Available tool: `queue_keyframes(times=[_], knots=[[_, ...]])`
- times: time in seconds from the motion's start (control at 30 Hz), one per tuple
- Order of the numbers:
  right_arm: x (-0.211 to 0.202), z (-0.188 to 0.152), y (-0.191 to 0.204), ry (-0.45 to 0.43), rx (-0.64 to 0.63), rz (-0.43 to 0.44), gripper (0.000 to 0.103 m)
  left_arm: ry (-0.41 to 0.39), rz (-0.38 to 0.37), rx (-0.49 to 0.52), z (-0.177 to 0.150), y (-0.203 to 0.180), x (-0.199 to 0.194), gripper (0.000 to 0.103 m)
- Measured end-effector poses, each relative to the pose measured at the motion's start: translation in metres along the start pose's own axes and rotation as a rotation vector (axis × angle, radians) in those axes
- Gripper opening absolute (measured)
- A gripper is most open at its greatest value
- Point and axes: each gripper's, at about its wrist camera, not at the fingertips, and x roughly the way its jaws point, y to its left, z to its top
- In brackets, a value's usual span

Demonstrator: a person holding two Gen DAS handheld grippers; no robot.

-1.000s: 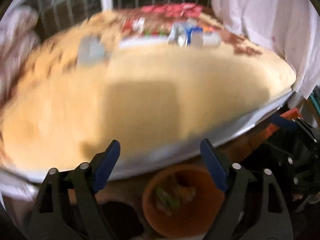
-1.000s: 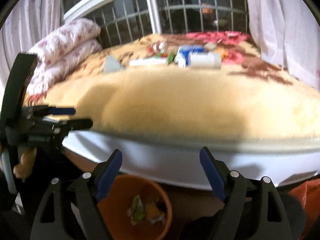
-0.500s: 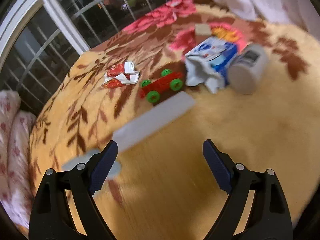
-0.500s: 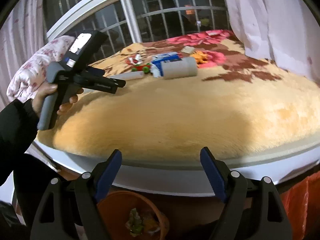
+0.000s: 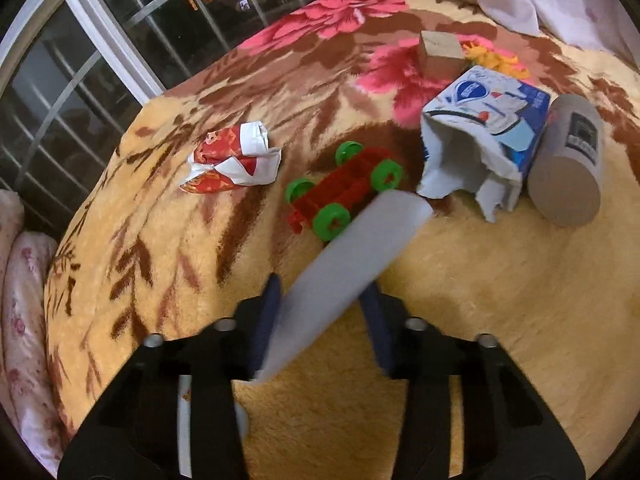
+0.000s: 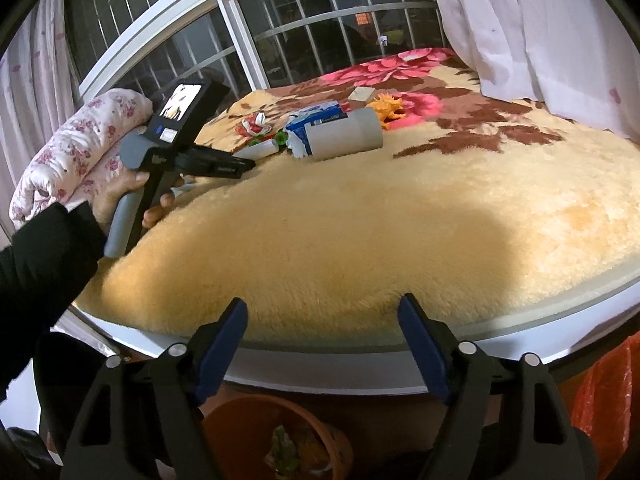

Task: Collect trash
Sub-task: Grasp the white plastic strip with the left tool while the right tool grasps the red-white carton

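Note:
My left gripper (image 5: 322,300) is shut on a long white tube (image 5: 348,264), which slants up to the right over the yellow blanket (image 5: 480,320). Beyond it lie a crumpled red-and-white wrapper (image 5: 232,158), a torn blue-and-white carton (image 5: 480,140) and a grey cardboard roll (image 5: 568,160). My right gripper (image 6: 322,320) is open and empty, at the bed's near edge above an orange bin (image 6: 276,440) that holds some scraps. In the right wrist view the left gripper (image 6: 244,166) holds the tube (image 6: 258,150) near the carton (image 6: 316,120) and roll (image 6: 344,134).
A red toy car with green wheels (image 5: 346,190), a small brown box (image 5: 440,54) and a yellow toy (image 6: 388,106) lie on the blanket. Barred window (image 6: 320,40) behind, white curtain (image 6: 540,40) at right, floral pillows (image 6: 80,140) at left, orange bag (image 6: 604,400) at lower right.
My left gripper swung from the bed's edge out over the blanket and shut on the white tube, lifting it. My right gripper stayed open near the bin.

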Motion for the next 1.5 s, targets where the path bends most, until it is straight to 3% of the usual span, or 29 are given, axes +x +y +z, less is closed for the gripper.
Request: queue_keyframes(times=[0.17, 0.33, 0.53, 0.63, 0.77, 0.87, 0.93, 1.17, 1.23, 1.3, 1.33, 1.5], knots=[[-0.004, 0.009, 0.002, -0.013, -0.013, -0.004, 0.073, -0.042, -0.135, -0.191, -0.008, 0.025, -0.027, 0.018], [-0.007, 0.032, 0.009, -0.033, -0.065, 0.007, 0.073, -0.085, -0.222, -0.326, -0.028, 0.043, -0.071, 0.015], [0.014, 0.097, 0.03, -0.057, -0.156, 0.058, 0.074, -0.122, -0.192, -0.458, -0.069, 0.048, -0.119, 0.015], [0.052, 0.149, 0.05, -0.039, -0.215, 0.095, 0.074, -0.142, -0.156, -0.504, -0.082, 0.048, -0.127, 0.015], [0.109, 0.204, 0.082, -0.001, -0.3, 0.118, 0.074, -0.177, -0.117, -0.489, -0.089, 0.04, -0.122, 0.015], [0.161, 0.241, 0.109, 0.041, -0.372, 0.118, 0.075, -0.184, -0.129, -0.494, -0.092, 0.04, -0.116, 0.015], [0.194, 0.258, 0.122, 0.085, -0.406, 0.127, 0.083, -0.172, -0.144, -0.501, -0.094, 0.041, -0.108, 0.015], [0.278, 0.273, 0.146, 0.212, -0.503, 0.065, 0.083, -0.174, -0.167, -0.52, -0.097, 0.049, -0.098, 0.015], [0.293, 0.269, 0.15, 0.228, -0.534, 0.045, 0.077, -0.177, -0.166, -0.527, -0.097, 0.051, -0.097, 0.015], [0.305, 0.267, 0.15, 0.275, -0.528, 0.045, 0.054, -0.177, -0.17, -0.532, -0.097, 0.053, -0.096, 0.015], [0.313, 0.265, 0.149, 0.311, -0.518, 0.04, 0.048, -0.177, -0.173, -0.534, -0.096, 0.054, -0.096, 0.015], [0.309, 0.261, 0.149, 0.284, -0.493, 0.02, 0.031, -0.186, -0.174, -0.539, -0.097, 0.055, -0.099, 0.015]])
